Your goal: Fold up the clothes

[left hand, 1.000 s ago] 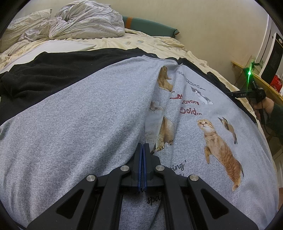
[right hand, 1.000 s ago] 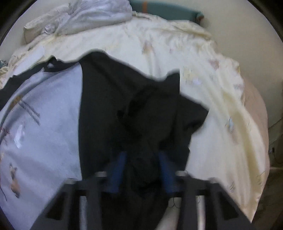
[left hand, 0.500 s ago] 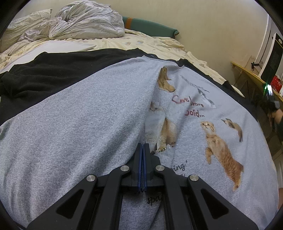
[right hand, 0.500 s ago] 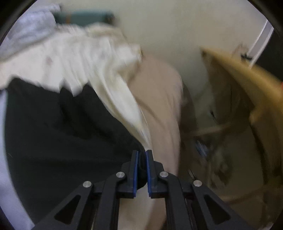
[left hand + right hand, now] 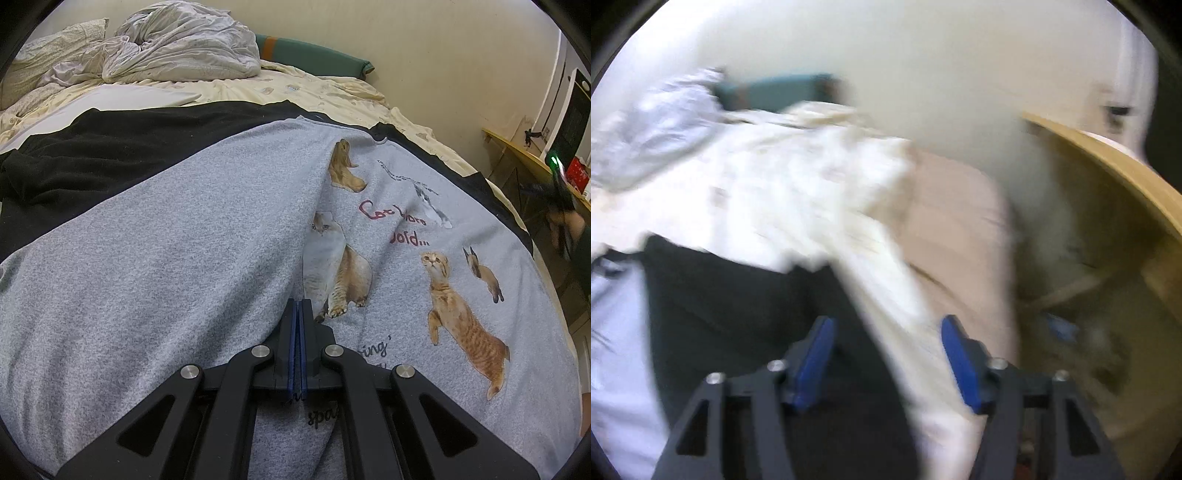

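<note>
A grey T-shirt [image 5: 166, 258] with cat prints and black sleeves [image 5: 110, 155] is spread across the bed. My left gripper [image 5: 299, 301] is shut on a raised fold of the grey fabric near the hem; the fold runs from its tips up toward the collar. In the blurred right wrist view my right gripper [image 5: 886, 325] hangs over the bed's right edge with its jaws opening and nothing between the blue pads [image 5: 816, 350]. Under it lie the right black sleeve [image 5: 738, 295] and the cream sheet [image 5: 775, 192]. In the left wrist view the right gripper [image 5: 557, 184] shows blurred at the far right.
A crumpled duvet [image 5: 177, 48] and a pillow [image 5: 55, 44] are heaped at the head of the bed by a green headboard [image 5: 314, 55]. A wooden shelf [image 5: 1126, 173] stands close to the bed's right side, past the beige mattress side [image 5: 953, 221].
The right gripper has let go of the black sleeve, swung right and up past the bed edge, and its jaws have spread apart. The left gripper and its fold have not moved.
</note>
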`<state>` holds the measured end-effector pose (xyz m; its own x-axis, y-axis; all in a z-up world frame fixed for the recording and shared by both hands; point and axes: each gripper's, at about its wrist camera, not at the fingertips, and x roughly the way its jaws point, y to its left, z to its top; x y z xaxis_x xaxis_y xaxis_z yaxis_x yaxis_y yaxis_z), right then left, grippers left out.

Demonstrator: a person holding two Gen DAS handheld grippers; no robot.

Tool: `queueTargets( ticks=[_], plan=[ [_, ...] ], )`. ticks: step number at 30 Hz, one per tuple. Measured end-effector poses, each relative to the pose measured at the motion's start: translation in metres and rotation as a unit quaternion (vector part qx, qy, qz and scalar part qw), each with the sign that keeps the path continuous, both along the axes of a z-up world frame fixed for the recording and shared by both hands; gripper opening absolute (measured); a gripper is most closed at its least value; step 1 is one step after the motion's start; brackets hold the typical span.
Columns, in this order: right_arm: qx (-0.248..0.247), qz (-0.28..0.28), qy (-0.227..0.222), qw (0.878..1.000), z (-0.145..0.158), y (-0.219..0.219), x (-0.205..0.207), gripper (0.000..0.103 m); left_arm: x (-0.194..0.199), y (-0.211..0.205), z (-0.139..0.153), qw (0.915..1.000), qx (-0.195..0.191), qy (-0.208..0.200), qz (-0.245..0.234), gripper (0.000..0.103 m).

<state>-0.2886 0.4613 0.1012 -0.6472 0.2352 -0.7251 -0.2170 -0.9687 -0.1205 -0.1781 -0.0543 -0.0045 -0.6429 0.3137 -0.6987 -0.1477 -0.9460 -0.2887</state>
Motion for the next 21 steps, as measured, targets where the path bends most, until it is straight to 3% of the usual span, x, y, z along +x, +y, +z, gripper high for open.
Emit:
queueTargets(
  ticks=[1, 3, 4, 5, 8, 10, 13, 21],
  plan=[
    [0.002, 0.014, -0.012, 1.0, -0.004, -0.005, -0.017, 0.062, 0.0, 0.0, 0.0, 1.0, 0.0, 0.0, 0.0, 0.001],
    [0.011, 0.035, -0.043, 0.998, -0.016, -0.007, -0.048, 0.046, -0.001, 0.0, -0.001, 1.0, 0.001, 0.0, 0.0, 0.001],
    [0.014, 0.041, -0.06, 0.997, -0.023, -0.006, -0.06, 0.03, -0.001, 0.0, -0.001, 1.0, 0.001, 0.0, 0.0, 0.001],
    [0.02, 0.038, -0.077, 0.996, -0.032, -0.002, -0.072, 0.028, -0.001, 0.0, -0.001, 1.0, 0.001, 0.0, 0.0, 0.001],
    [0.032, 0.022, -0.094, 0.995, -0.049, 0.006, -0.082, 0.028, -0.002, 0.001, -0.001, 1.0, 0.001, 0.0, 0.0, 0.001],
    [0.014, 0.023, -0.106, 0.994, -0.056, 0.013, -0.087, 0.029, -0.002, 0.001, -0.001, 1.0, 0.001, 0.0, 0.001, 0.001],
    [0.0, 0.037, -0.121, 0.992, -0.065, 0.017, -0.09, 0.036, -0.002, 0.002, -0.002, 1.0, 0.001, 0.001, 0.001, 0.001],
    [-0.012, 0.073, -0.094, 0.993, -0.053, 0.011, -0.086, 0.044, -0.003, 0.001, -0.003, 1.0, 0.001, 0.002, 0.002, 0.001]
  ],
)
